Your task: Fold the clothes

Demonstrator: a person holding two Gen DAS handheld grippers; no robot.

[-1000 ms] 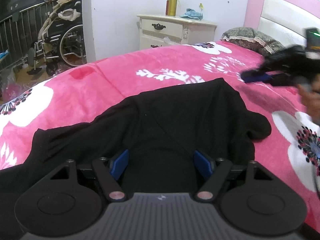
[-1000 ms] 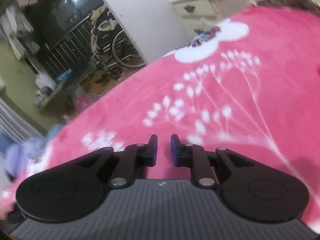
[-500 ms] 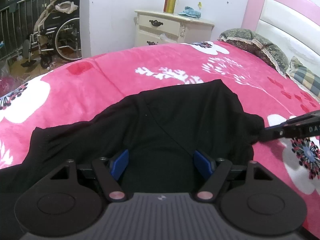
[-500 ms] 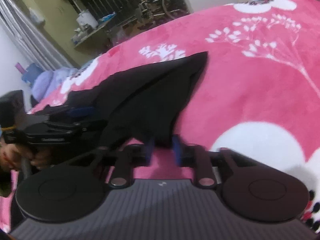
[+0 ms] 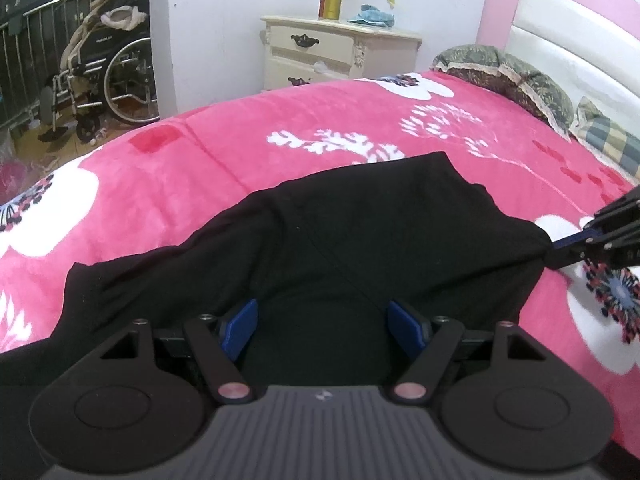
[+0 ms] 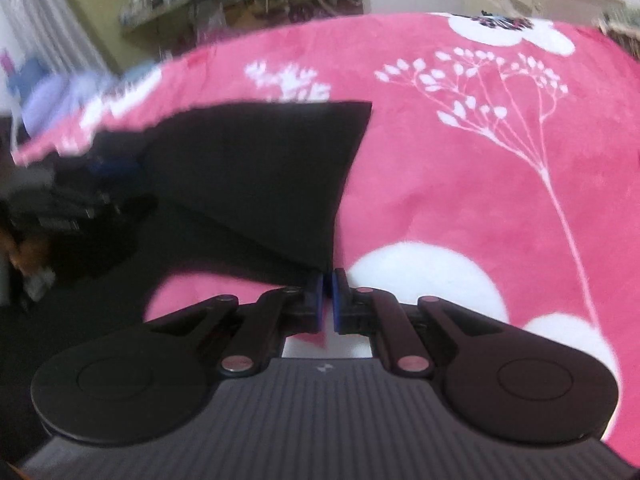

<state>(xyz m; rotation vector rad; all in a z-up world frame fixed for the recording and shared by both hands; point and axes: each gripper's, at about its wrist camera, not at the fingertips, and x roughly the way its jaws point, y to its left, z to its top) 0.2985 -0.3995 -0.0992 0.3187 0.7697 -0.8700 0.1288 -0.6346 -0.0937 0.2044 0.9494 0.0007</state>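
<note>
A black garment (image 5: 360, 220) lies spread on the pink flowered blanket (image 5: 200, 168). My left gripper (image 5: 324, 320) hangs low over the garment's near part. Its jaws stand wide apart, black cloth lies between the blue pads (image 5: 240, 322), and they do not press on it. My right gripper (image 6: 327, 280) is shut on the garment's right corner, and the cloth (image 6: 272, 168) runs up and away from the pads in a taut triangle. In the left wrist view the right gripper (image 5: 560, 246) comes in from the right edge, pinching that corner. The left gripper (image 6: 60, 208) shows blurred at the left.
A cream bedside cabinet (image 5: 340, 56) with bottles stands beyond the bed by the white wall. A wheelchair (image 5: 108, 80) stands at the back left. Patterned pillows (image 5: 512, 76) lie against the pink headboard (image 5: 580, 40) on the right. A person's hand (image 6: 24, 248) holds the left gripper.
My right gripper swung in from the right over the blanket to the garment's right corner and closed on it. The corner now looks drawn out to the right. The left gripper stayed put.
</note>
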